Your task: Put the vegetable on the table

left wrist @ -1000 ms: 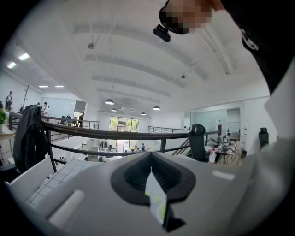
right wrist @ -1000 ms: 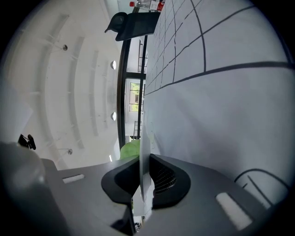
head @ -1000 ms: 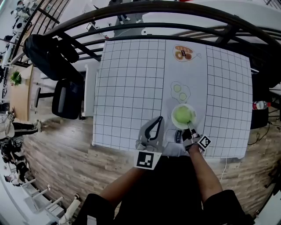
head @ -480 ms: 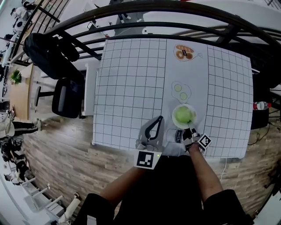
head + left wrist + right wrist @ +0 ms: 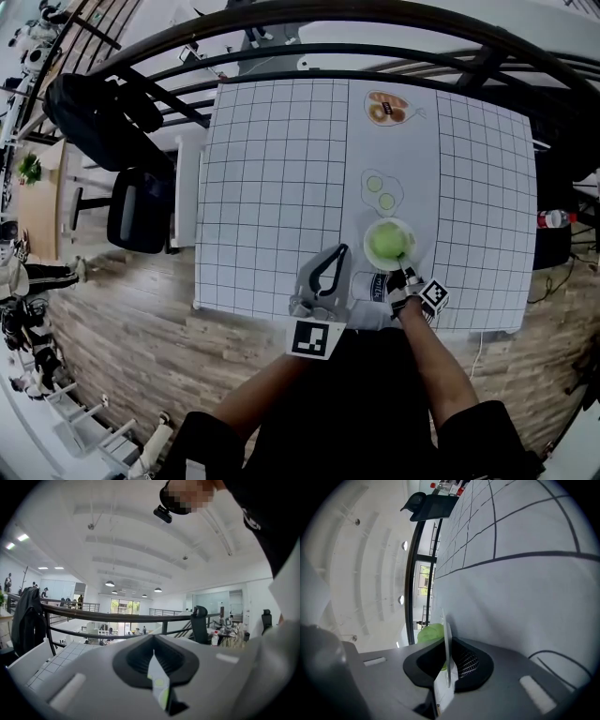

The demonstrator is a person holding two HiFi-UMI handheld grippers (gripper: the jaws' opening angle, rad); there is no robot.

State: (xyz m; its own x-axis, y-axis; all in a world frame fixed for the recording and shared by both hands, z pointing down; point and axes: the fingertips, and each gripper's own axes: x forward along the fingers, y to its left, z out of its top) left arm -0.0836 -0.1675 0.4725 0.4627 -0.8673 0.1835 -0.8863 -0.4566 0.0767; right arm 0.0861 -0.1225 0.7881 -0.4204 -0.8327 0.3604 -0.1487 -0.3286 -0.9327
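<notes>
- The vegetable (image 5: 387, 244), a pale green leafy head, lies in a white bowl (image 5: 368, 251) near the front edge of the table (image 5: 272, 187). It is not yet on the table itself.
- Over the last second almost nothing has changed. The bowl keeps its place just in front of the cucumber drawing (image 5: 380, 192), and only the head view has drifted slightly.
- I take this as a pause with the hold already made. The step of getting the vegetable out of the bowl has not started, so most of the task is still to do.
- The bowl is the only real container here, and the vegetable is all that I can see in it.
- The right claw (image 5: 403, 272) is closed on the near rim of the bowl. The right gripper view shows the thin white edge pinched between the jaws, with the green head just behind it.
- Whether the bowl rests on the table or is raised slightly off it, I cannot tell.
- The left claw (image 5: 341, 253) is closed with nothing in it. It sits over the front of the table to the left of the bowl, apart from it, and its own view looks out over the railing rather than down at the table.
- Further back on the table are only flat pictures, the cucumber drawing and a food drawing (image 5: 386, 109) near the far edge. Neither holds anything.
</notes>
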